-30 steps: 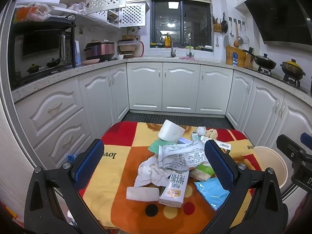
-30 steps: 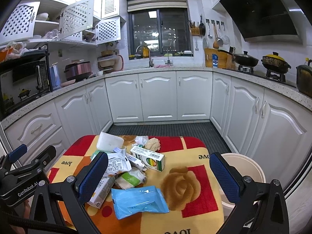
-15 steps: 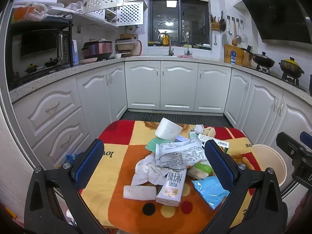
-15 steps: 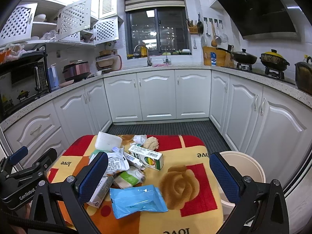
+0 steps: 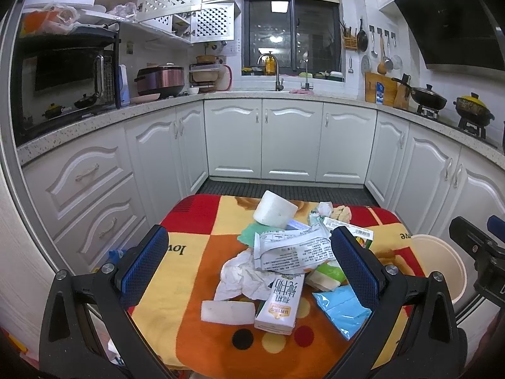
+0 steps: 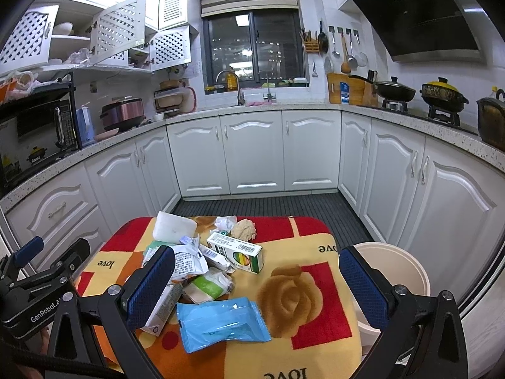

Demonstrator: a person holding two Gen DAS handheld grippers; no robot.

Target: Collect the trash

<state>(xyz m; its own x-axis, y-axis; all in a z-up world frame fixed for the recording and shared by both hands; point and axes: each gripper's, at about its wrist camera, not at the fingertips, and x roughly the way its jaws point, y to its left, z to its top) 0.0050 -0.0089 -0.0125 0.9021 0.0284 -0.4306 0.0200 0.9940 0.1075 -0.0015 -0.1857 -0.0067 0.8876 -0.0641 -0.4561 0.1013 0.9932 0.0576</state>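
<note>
A heap of trash lies on a small table covered with a red, yellow and orange cloth (image 5: 195, 252) (image 6: 303, 252). It holds a white foam cup (image 5: 274, 211) (image 6: 173, 227), a printed wrapper (image 5: 293, 249), crumpled tissue (image 5: 240, 278), a milk carton (image 5: 279, 303), a white foam block (image 5: 227, 312), a blue packet (image 5: 342, 308) (image 6: 221, 322) and a green-white box (image 6: 236, 251). My left gripper (image 5: 249, 265) hovers open above the near side of the heap. My right gripper (image 6: 255, 287) is open above the blue packet. Neither holds anything.
A cream bin (image 6: 401, 268) (image 5: 442, 265) stands on the floor at the table's right side. White cabinets (image 5: 284, 142) line three walls around a dark floor mat (image 6: 268, 205). The right gripper's body (image 5: 479, 252) shows at the left view's right edge.
Both views have shifted slightly: the table and trash sit a little lower and further off than a second ago. Both grippers stay open; no item has moved.
</note>
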